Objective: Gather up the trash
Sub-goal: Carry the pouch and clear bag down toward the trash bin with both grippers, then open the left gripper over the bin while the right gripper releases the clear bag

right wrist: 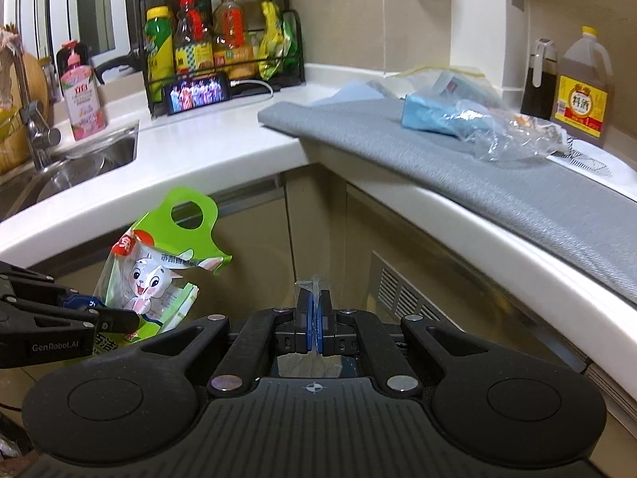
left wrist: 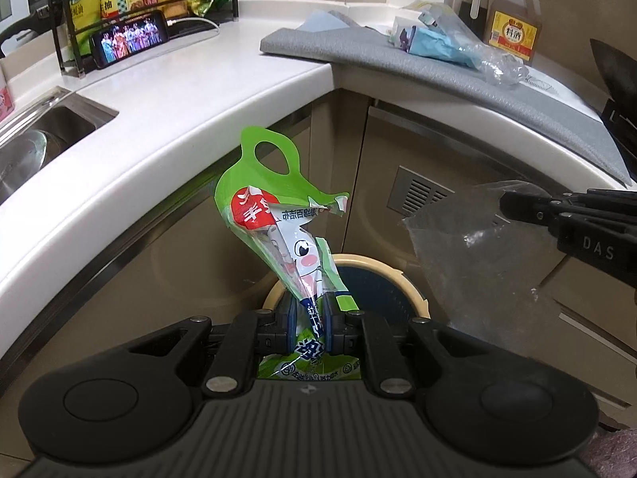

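Note:
My left gripper (left wrist: 309, 316) is shut on a green and white snack-style wrapper (left wrist: 274, 207) with a rabbit picture, held upright just above a round bin (left wrist: 402, 279) with a cream rim on the floor. The wrapper also shows in the right wrist view (right wrist: 159, 275), with the left gripper (right wrist: 119, 320) at the lower left. My right gripper (right wrist: 314, 314) is shut on a clear plastic film (right wrist: 316, 283); in the left wrist view that film (left wrist: 469, 255) hangs from the right gripper (left wrist: 503, 201) beside the bin. More trash, a blue packet (right wrist: 438, 115) and crumpled clear plastic (right wrist: 505, 135), lies on the counter.
A white L-shaped counter (right wrist: 223, 139) with a grey mat (right wrist: 497, 175) runs above beige cabinets. A sink (right wrist: 79, 167) is at left, with a bottle rack (right wrist: 215, 40) and a phone (right wrist: 197, 93). Two bottles (right wrist: 581, 91) stand at the far right.

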`<state>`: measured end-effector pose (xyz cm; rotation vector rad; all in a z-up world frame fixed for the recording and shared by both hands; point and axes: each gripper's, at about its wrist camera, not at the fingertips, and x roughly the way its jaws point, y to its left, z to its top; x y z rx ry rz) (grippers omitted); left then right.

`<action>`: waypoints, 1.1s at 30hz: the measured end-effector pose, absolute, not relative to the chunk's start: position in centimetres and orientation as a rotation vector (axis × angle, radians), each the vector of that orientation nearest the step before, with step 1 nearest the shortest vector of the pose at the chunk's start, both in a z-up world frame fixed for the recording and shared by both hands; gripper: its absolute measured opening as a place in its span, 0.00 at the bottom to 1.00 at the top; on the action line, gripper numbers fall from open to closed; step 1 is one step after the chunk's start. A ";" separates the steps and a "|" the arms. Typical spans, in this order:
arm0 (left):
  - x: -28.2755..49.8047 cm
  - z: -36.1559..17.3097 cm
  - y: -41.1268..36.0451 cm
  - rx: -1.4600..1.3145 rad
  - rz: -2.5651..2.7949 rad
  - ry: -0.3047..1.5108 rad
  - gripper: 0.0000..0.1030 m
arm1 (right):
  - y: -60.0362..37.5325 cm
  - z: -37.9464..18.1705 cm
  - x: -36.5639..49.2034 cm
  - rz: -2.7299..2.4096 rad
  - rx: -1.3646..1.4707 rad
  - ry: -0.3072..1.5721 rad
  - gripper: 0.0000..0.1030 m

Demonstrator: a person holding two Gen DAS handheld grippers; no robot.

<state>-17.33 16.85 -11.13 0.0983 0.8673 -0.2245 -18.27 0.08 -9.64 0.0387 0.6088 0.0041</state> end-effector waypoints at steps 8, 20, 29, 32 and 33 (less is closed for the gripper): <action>-16.3 -12.4 16.8 0.088 -0.223 0.914 0.14 | 0.5 -10.9 -16.9 0.025 0.022 0.660 0.03; -14.0 -15.4 16.2 0.080 -0.251 1.019 0.14 | 0.8 -14.3 -14.2 0.040 0.011 0.755 0.03; -12.1 -17.0 15.5 0.084 -0.254 1.071 0.14 | 0.9 -16.1 -12.5 0.036 0.004 0.811 0.03; -11.3 -17.7 15.1 0.080 -0.258 1.091 0.14 | 1.0 -16.4 -12.3 0.033 0.007 0.825 0.03; -11.0 -18.2 15.1 0.079 -0.259 1.097 0.14 | 1.0 -16.4 -12.3 0.032 0.007 0.830 0.03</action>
